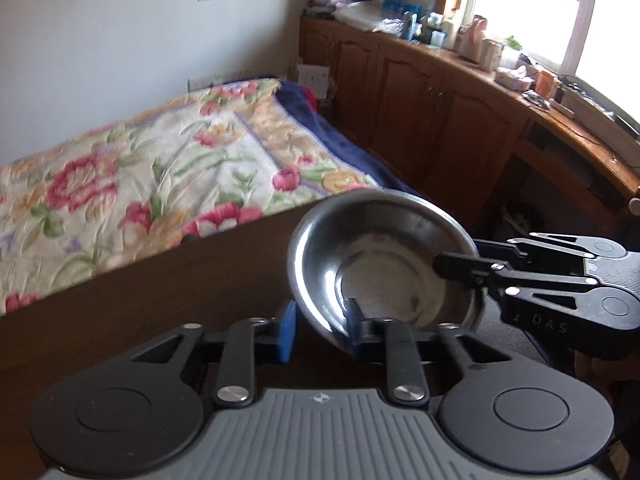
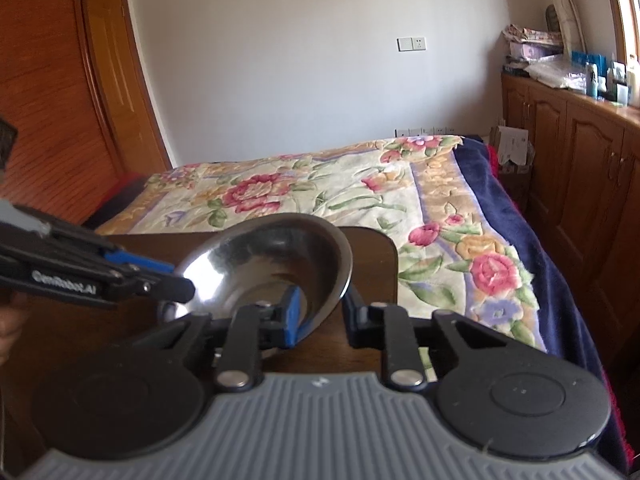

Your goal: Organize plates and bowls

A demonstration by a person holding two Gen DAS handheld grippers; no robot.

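Observation:
A shiny steel bowl [image 1: 380,264] hangs tilted above a dark wooden table [image 1: 120,320]. In the left wrist view my left gripper [image 1: 320,320] clamps the bowl's near rim, its blue pad outside the wall and its other finger inside. My right gripper [image 1: 460,260] comes in from the right and pinches the far right rim. In the right wrist view the same bowl [image 2: 256,264] sits between the fingers of my right gripper [image 2: 322,308], blue pad inside. My left gripper [image 2: 180,284] bites the left rim. No plates show.
A bed with a floral quilt [image 1: 140,168] lies just past the table's far edge. Wooden cabinets [image 1: 420,100] with a cluttered top run under a bright window on the right. A wooden door [image 2: 60,100] stands at the left. A hand [image 2: 8,332] shows at the left edge.

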